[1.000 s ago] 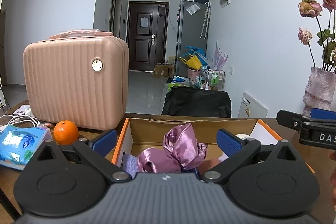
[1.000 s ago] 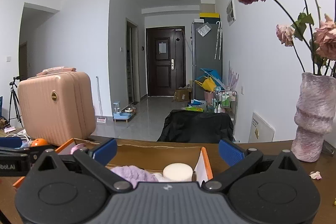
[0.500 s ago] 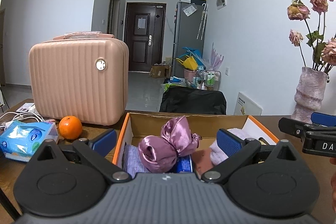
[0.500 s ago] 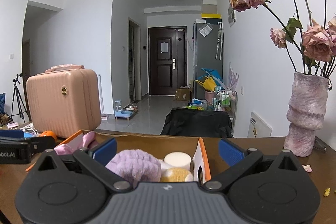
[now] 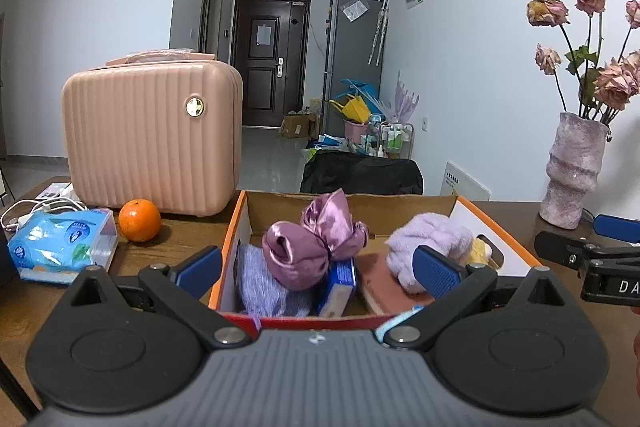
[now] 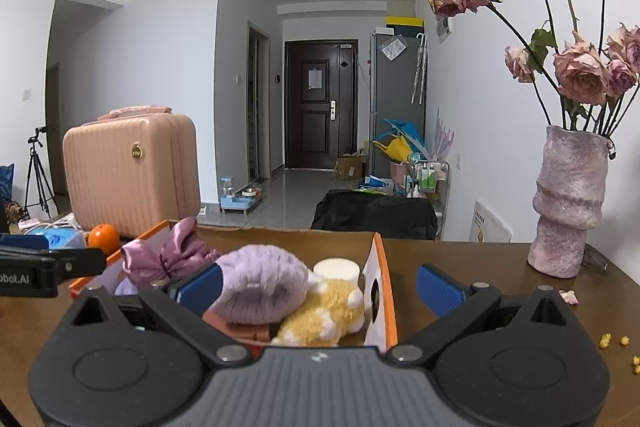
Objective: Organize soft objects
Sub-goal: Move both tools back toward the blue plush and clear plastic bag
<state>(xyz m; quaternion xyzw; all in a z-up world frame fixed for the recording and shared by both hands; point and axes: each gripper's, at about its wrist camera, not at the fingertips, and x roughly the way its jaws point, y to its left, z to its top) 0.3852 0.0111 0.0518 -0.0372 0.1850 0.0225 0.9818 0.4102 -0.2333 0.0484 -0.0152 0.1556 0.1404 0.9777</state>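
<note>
Left gripper (image 5: 316,265): jaws spread wide, nothing between the blue pads. It hangs over the near edge of the box; the left pad (image 5: 198,265) sits outside the box's left wall, the right pad over the inside.
Right gripper (image 6: 318,287): jaws also spread wide, holding nothing. The left pad (image 6: 200,287) is in front of the purple fluffy thing, contact unclear. The right pad is outside the box, over bare table.
Box (image 5: 230,251): open cardboard, orange rim, on the brown table (image 6: 460,259), in front of both grippers.
Satin bow (image 5: 316,239): mauve, shiny, piled in the left half of the box on top of a lilac knit cloth (image 5: 260,283) and a blue packet (image 5: 340,281).
Purple fluffy thing (image 6: 260,283): right half of the box, resting on a reddish-brown pad (image 5: 386,291).
Yellow plush (image 6: 320,315): right beside the purple one, touching it, against the box's right wall.
White round block (image 6: 336,269): behind the yellow plush, near the right wall.
Left of box: pink suitcase (image 5: 152,139) upright, an orange (image 5: 139,220) in front of it, a blue tissue pack (image 5: 60,247) further left.
Right of box: vase (image 6: 568,203) with dried roses, well apart from the box. Yellow crumbs (image 6: 612,339) on the table near the right edge.
</note>
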